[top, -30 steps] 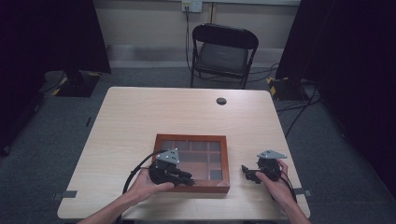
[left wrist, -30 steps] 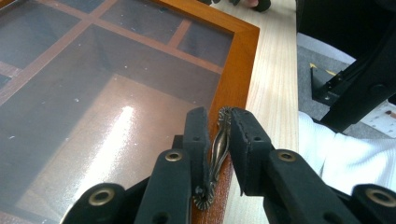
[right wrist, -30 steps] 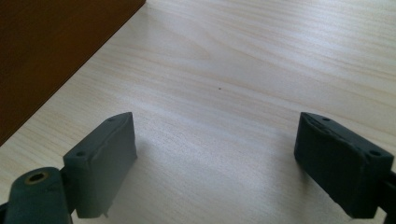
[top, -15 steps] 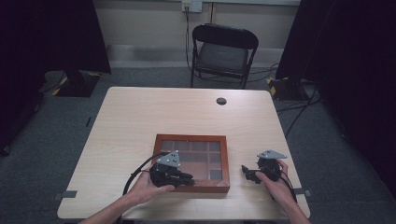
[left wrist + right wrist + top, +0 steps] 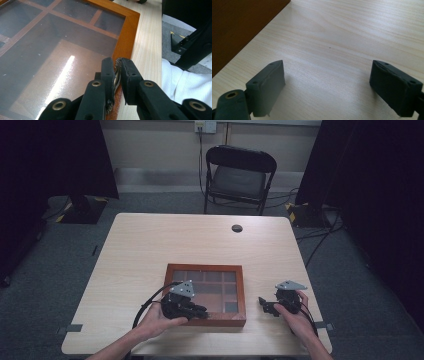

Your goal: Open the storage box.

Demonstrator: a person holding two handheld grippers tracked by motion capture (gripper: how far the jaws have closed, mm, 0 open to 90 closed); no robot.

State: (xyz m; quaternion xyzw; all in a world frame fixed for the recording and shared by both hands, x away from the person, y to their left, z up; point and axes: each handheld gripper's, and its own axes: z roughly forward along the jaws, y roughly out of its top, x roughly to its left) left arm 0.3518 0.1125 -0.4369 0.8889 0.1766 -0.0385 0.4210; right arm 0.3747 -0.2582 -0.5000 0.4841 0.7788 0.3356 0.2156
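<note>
The left gripper (image 5: 197,310) has its jaws pinched nearly together, apparently on something thin. The right gripper (image 5: 264,304) rests low, jaws spread wide.

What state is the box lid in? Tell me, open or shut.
Shut: the glass lid lies flat on the wooden box, while the left gripper pinches a small metal latch at its front edge.
</note>
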